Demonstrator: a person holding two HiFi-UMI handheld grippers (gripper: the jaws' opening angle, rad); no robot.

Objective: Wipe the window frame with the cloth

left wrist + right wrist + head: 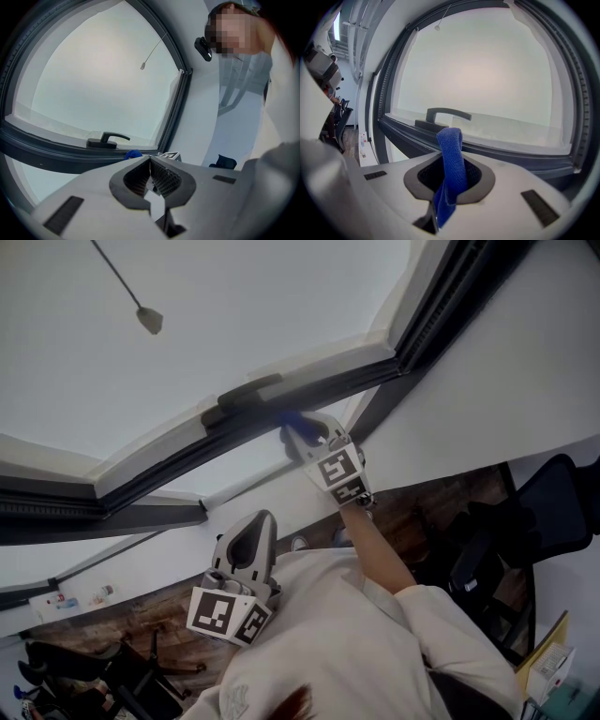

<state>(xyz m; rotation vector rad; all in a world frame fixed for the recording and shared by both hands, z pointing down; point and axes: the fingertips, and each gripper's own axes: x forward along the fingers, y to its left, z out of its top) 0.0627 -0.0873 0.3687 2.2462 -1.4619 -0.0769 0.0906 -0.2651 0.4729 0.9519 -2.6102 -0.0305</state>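
Right gripper (302, 434): jaws clamped on the blue cloth (451, 157).
Cloth: folded end stands up from the jaws, at the window frame (520, 157), just beside the handle (443, 115).
Left gripper (151, 169): jaws together, empty, low near the person's chest.

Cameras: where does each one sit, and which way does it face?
Head view: on the person's head, facing the window frame; shows right arm, right gripper, left gripper.
Left gripper view: rides that gripper, faces the window; shut empty jaws, the person's torso.
Right gripper view: rides that gripper, close to the frame; jaws clamp the blue cloth.
Shared: all show the window handle.
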